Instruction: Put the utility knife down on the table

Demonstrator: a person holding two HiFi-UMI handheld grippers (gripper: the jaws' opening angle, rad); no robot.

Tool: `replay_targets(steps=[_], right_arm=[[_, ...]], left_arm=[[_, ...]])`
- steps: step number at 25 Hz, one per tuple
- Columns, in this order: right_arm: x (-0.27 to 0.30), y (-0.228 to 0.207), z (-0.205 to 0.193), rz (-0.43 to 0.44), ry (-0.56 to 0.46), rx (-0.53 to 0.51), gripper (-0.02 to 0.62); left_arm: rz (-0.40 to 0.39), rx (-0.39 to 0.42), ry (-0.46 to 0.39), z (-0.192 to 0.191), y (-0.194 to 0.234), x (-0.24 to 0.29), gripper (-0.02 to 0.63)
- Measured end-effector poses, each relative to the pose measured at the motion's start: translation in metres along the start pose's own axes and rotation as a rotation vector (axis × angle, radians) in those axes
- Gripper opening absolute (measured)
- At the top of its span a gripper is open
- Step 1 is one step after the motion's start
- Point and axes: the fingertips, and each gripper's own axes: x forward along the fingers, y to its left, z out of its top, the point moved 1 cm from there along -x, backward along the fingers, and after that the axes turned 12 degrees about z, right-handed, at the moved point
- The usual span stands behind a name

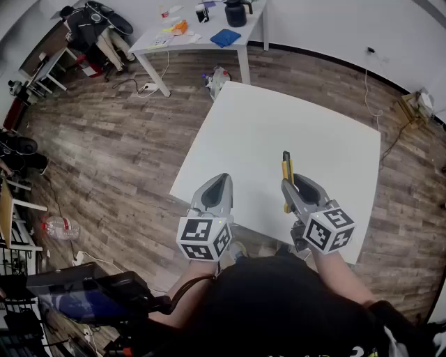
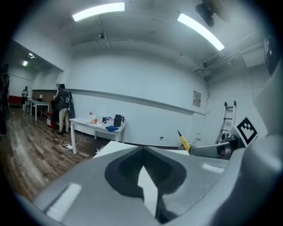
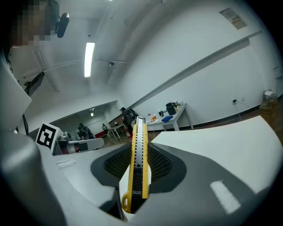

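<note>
A yellow and black utility knife [image 3: 138,167] is clamped lengthwise between the jaws of my right gripper [image 3: 140,152], tip pointing away from me. In the head view the knife [image 1: 286,174] sticks out ahead of the right gripper [image 1: 290,187] above the near part of the white table [image 1: 279,132]. My left gripper [image 1: 219,188] hovers at the table's near left edge, shut with nothing held; in its own view the left gripper [image 2: 143,170] shows jaws pressed together. The knife [image 2: 183,141] shows there at the right.
A second white table [image 1: 202,38] with a black kettle [image 1: 235,12] and a blue cloth [image 1: 224,37] stands far back. Wooden floor surrounds the table. Clutter and a water bottle [image 1: 59,226] lie at the left. A ladder [image 2: 226,121] leans by the wall.
</note>
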Motion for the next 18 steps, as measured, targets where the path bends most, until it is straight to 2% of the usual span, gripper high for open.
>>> replay_targets(steps=[11,18], right_arm=[[0.009,0.001,-0.005,0.021,0.025,-0.016,0.135],[0.033,0.004,-0.028,0.068,0.129,-0.093,0.136]], left_arm=[[0.017,-0.009,0.019,-0.006,0.005,0.002,0.000],[0.054,-0.030,0.029,-0.013,0.018,-0.003,0.001]])
